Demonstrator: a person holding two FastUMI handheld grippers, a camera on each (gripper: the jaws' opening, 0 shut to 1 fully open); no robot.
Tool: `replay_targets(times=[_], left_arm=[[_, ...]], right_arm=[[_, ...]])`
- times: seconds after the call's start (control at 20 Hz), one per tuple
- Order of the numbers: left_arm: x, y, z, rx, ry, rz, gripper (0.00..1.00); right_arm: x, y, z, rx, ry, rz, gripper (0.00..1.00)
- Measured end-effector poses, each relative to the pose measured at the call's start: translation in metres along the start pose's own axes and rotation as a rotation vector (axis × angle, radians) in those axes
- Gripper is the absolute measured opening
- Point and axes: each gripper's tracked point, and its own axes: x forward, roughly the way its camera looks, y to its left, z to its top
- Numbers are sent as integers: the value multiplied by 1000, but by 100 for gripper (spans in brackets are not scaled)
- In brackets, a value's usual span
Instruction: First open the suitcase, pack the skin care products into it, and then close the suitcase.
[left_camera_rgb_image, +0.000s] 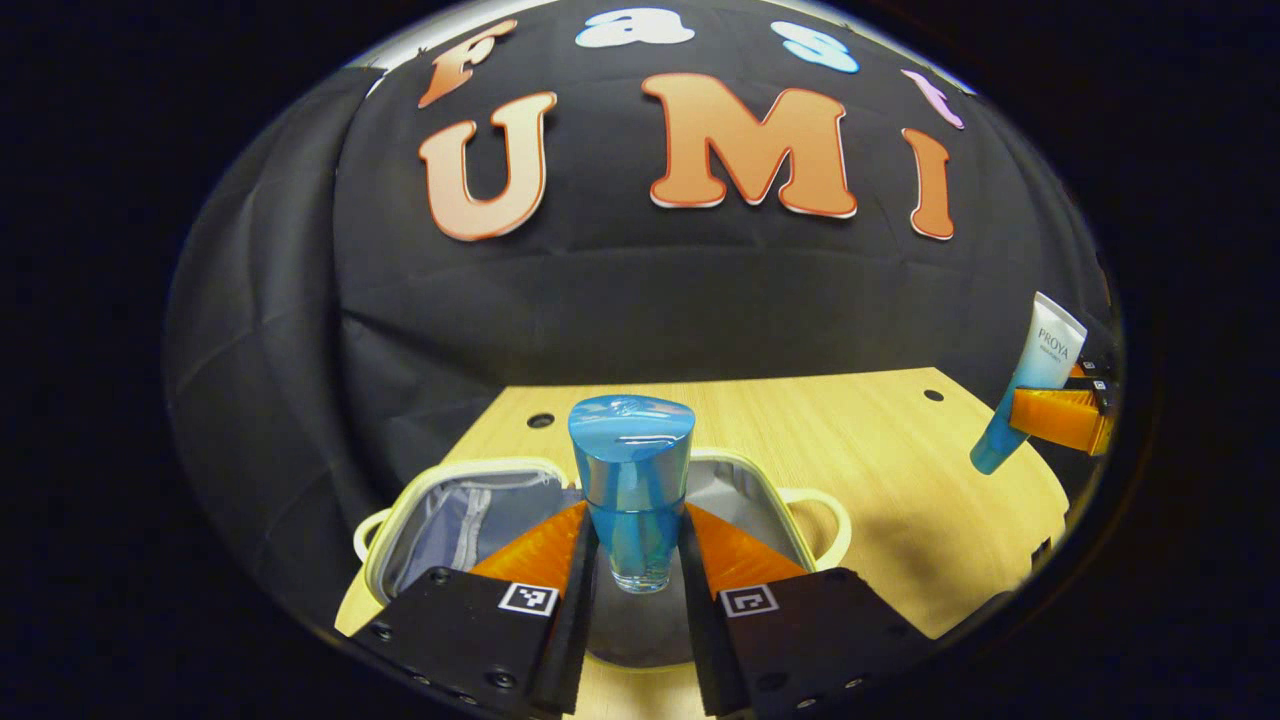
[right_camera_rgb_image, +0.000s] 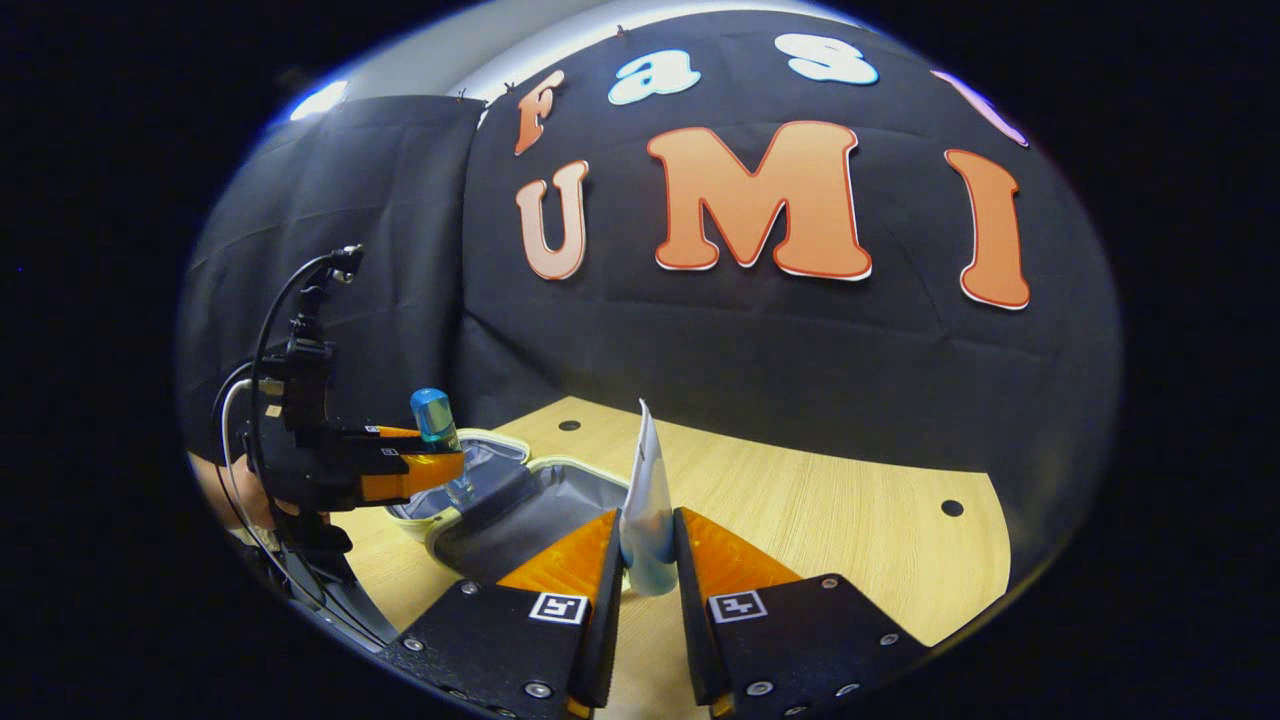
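A: Left gripper (left_camera_rgb_image: 636, 560) status?

B: Both fingers pressed on a blue bottle (left_camera_rgb_image: 632, 480), upright, cap up. Held above the open suitcase (left_camera_rgb_image: 470, 520). Seen from the right gripper view, same unit (right_camera_rgb_image: 440, 470) sits at approx. 9 o'clock, bottle (right_camera_rgb_image: 437, 425) sticking up from its fingers, hand (right_camera_rgb_image: 235, 500) behind it, cables looping over the top.

A: Suitcase condition?

B: Lid open, grey lining w/ zip visible, pale rim, loop handles either side. Lies flat on the wood table (left_camera_rgb_image: 860, 450). In the right gripper view the suitcase (right_camera_rgb_image: 520, 500) is at approx. 10 o'clock from that gripper's fingers, near.

A: Right gripper (right_camera_rgb_image: 648, 560)?

B: Clamped on a white-and-blue tube (right_camera_rgb_image: 648, 510), blue cap end down, flat crimped end up. Held over bare table (right_camera_rgb_image: 850, 540) just beside the suitcase's edge. From the left gripper view, it (left_camera_rgb_image: 1060, 415) is at 3 o'clock, tube (left_camera_rgb_image: 1030, 390) tilted, cap end low.

A: Contents of case?

B: Can't tell; interior partly blocked by fingers & bottle.
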Motion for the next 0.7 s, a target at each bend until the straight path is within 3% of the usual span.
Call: replay_targets(times=[0.45, 0.7], left_arm=[[69, 3, -88, -37, 292, -181, 44], [89, 0, -114, -35, 415, -242, 44]], right_arm=[[47, 53, -28, 69, 117, -46, 30], [70, 68, -38, 103, 157, -68, 30]])
